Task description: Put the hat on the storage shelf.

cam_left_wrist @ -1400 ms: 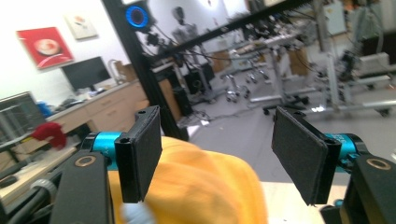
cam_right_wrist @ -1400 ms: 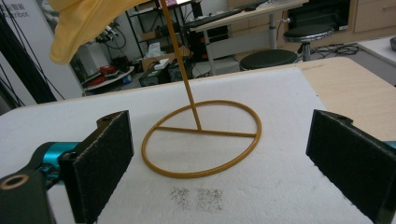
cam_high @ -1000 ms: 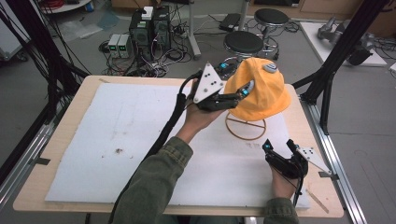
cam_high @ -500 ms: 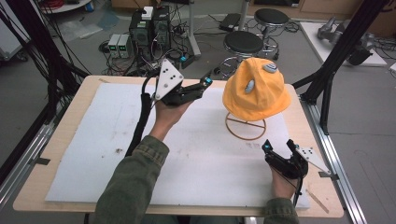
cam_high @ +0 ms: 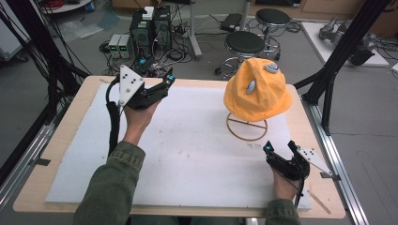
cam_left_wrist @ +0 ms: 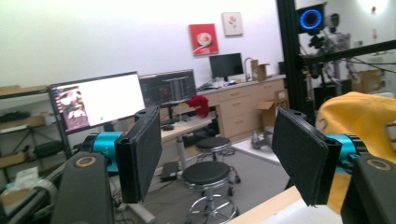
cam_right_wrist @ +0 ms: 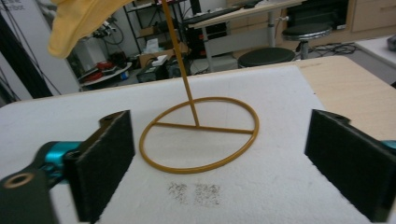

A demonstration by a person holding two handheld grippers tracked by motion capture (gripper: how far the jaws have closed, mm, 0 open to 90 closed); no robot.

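Note:
An orange bucket hat [cam_high: 257, 89] with two grey badges hangs on a thin gold wire stand whose ring base [cam_high: 247, 126] rests on the white mat at the right. My left gripper [cam_high: 167, 80] is held up over the far-left part of the mat, well left of the hat, open and with nothing between its pads. From the left gripper view [cam_left_wrist: 219, 135] the hat [cam_left_wrist: 359, 116] appears at the right edge. My right gripper [cam_high: 279, 146] rests low near the front right, just in front of the ring base, open. Its own view [cam_right_wrist: 222, 123] looks at the stand ring [cam_right_wrist: 198, 135] and the hat brim [cam_right_wrist: 79, 23].
A white foam mat [cam_high: 187, 154] covers most of the wooden table [cam_high: 61, 140]. Black frame posts [cam_high: 338, 61] rise at the table's right and left sides. Stools [cam_high: 244, 44] and computer boxes [cam_high: 150, 28] stand on the floor beyond the far edge.
My left gripper has drawn away from the hat and swung left, to the far-left part of the table. The hat stays on its stand. The right gripper has not moved.

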